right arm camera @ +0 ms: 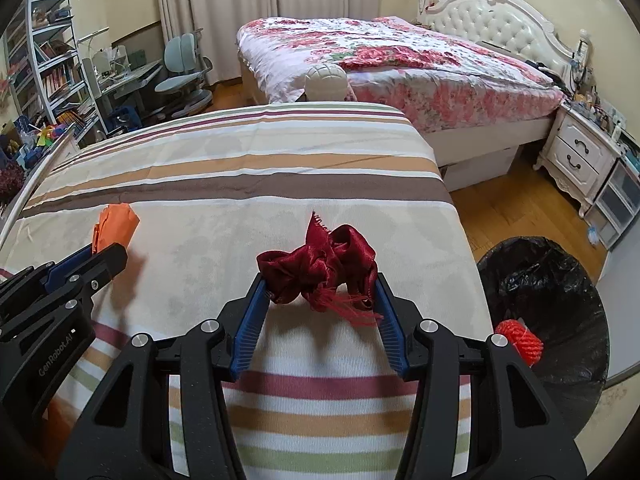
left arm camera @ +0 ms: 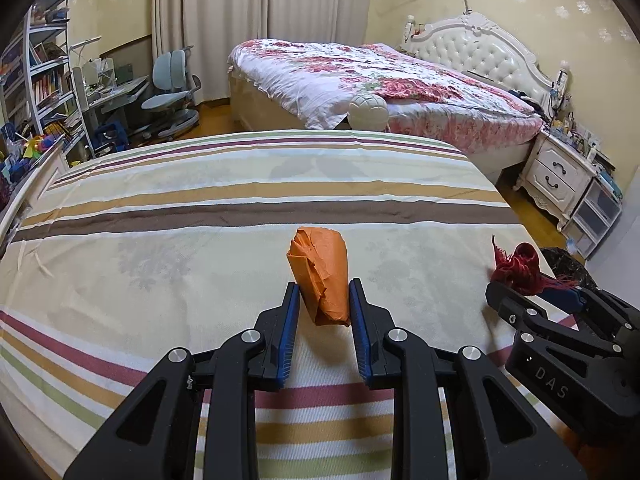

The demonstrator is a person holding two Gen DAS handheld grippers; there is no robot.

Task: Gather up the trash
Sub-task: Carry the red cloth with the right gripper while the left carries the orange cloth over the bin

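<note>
A crumpled orange paper wad (left arm camera: pixel 320 276) sits between the blue pads of my left gripper (left arm camera: pixel 323 300), which is shut on it above the striped bedspread (left arm camera: pixel 200 216). The same orange paper wad (right arm camera: pixel 114 226) shows at the left of the right wrist view, held by the left gripper (right arm camera: pixel 94 254). My right gripper (right arm camera: pixel 320 292) is shut on a bunched dark red satin cloth (right arm camera: pixel 320 268) with frayed threads. That red cloth (left arm camera: pixel 518 266) and the right gripper (left arm camera: pixel 536 292) also appear at the right edge of the left wrist view.
A bin lined with a black bag (right arm camera: pixel 560 280) stands on the wooden floor right of the bed, with a red mesh bundle (right arm camera: pixel 520 342) inside. Beyond are a floral bed (right arm camera: pixel 400 68), a white nightstand (right arm camera: pixel 576 160), a desk chair (right arm camera: pixel 184 76) and shelves (right arm camera: pixel 48 64).
</note>
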